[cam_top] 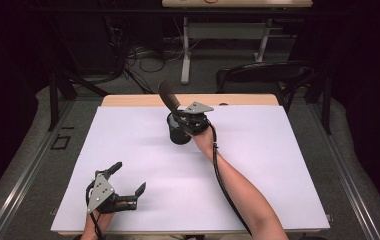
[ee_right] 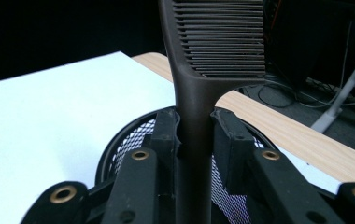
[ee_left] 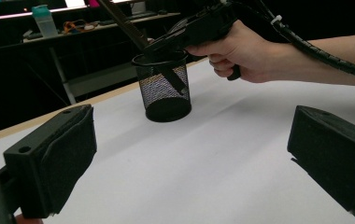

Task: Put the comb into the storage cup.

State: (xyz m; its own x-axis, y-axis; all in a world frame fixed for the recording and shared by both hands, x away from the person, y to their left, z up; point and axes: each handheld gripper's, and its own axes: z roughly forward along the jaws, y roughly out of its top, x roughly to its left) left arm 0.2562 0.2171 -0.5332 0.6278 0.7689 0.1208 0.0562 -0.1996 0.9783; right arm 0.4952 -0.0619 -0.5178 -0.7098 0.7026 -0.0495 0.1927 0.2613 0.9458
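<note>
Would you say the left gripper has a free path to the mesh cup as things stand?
Probably yes. The left gripper is open and holds nothing, and only bare white table lies between it and the mesh cup. The right gripper, holding the comb, crowds the cup's rim.

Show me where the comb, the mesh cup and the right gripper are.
comb [ee_right: 220,37], right gripper view, on its teeth.
mesh cup [ee_left: 166,91], left gripper view, on its mesh wall.
right gripper [ee_right: 195,135], right gripper view, between its jaws, pads pressed on the comb's handle.
</note>
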